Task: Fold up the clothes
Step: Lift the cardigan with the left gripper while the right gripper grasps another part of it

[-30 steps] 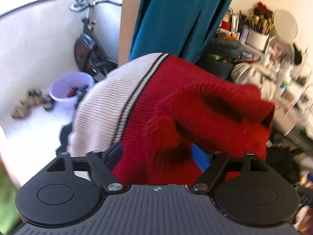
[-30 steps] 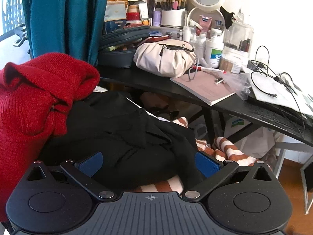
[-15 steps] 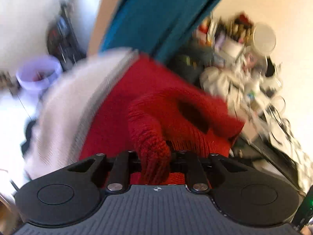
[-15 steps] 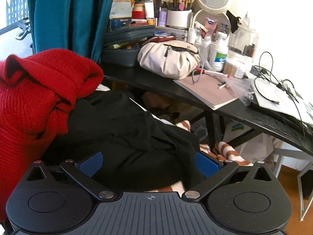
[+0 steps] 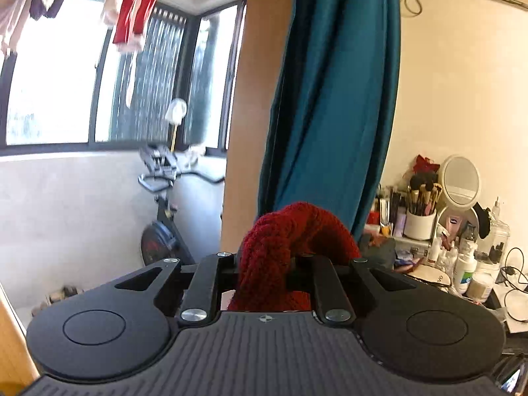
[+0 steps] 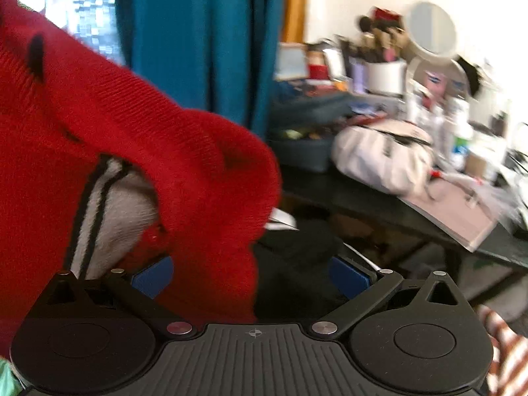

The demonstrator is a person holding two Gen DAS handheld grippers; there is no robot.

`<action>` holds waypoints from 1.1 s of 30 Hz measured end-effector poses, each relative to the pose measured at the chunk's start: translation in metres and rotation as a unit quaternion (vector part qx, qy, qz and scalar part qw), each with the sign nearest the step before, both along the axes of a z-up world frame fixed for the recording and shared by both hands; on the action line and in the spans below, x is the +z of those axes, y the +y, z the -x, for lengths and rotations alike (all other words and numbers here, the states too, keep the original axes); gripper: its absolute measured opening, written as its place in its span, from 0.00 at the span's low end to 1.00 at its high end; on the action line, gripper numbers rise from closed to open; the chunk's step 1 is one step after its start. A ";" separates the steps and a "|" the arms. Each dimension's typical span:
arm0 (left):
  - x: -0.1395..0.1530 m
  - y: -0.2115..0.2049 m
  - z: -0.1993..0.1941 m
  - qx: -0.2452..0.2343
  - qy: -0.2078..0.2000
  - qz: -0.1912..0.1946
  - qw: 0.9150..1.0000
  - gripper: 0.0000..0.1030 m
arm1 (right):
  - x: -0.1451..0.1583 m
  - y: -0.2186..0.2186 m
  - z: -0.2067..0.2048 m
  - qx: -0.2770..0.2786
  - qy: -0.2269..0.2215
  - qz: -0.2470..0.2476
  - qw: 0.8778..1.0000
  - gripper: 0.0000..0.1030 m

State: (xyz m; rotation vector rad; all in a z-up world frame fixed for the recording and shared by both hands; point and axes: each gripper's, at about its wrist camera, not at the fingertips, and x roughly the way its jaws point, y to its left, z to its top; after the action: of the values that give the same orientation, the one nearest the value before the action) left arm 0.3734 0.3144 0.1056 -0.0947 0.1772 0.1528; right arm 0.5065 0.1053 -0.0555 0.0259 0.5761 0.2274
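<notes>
My left gripper [image 5: 264, 264] is shut on a bunched fold of the red knit sweater [image 5: 290, 241] and holds it raised, tilted up toward the window and curtain. In the right wrist view the same red sweater [image 6: 115, 138] hangs at the left, its cream panel with dark stripes [image 6: 109, 211] showing underneath. My right gripper [image 6: 250, 274] is open, its blue pads [image 6: 155, 275] wide apart; a hanging edge of the sweater drops between the jaws. A black garment [image 6: 297, 264] lies below.
A teal curtain [image 5: 330, 99] hangs ahead. A black desk [image 6: 363, 198] crowded with cosmetics, a round mirror [image 5: 460, 178] and a cream bag [image 6: 379, 155] stands at right. An exercise bike [image 5: 161, 224] stands on the balcony. A striped cloth [image 6: 508, 356] lies at lower right.
My left gripper closed on the red sweater and lifted it, tilting upward. The sweater rose and swung in front of my open right gripper, which also moved.
</notes>
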 end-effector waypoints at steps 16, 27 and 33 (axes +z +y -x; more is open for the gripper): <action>0.037 0.022 0.015 0.002 -0.057 -0.051 0.997 0.15 | -0.021 0.114 -0.002 0.072 -0.054 0.090 0.992 0.99; 0.028 0.061 0.019 0.007 -0.039 -0.011 0.999 0.14 | -0.026 0.060 -0.056 -0.167 0.008 0.024 0.986 0.39; 0.055 0.064 0.029 0.006 -0.091 -0.004 0.996 0.13 | 0.054 0.024 -0.038 -0.128 -0.054 -0.133 0.981 0.14</action>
State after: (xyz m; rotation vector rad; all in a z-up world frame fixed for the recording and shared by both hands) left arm 0.3445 0.3786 0.1607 -0.1003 -0.0052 0.1564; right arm 0.5441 0.1293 -0.0014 0.3427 0.4261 0.0525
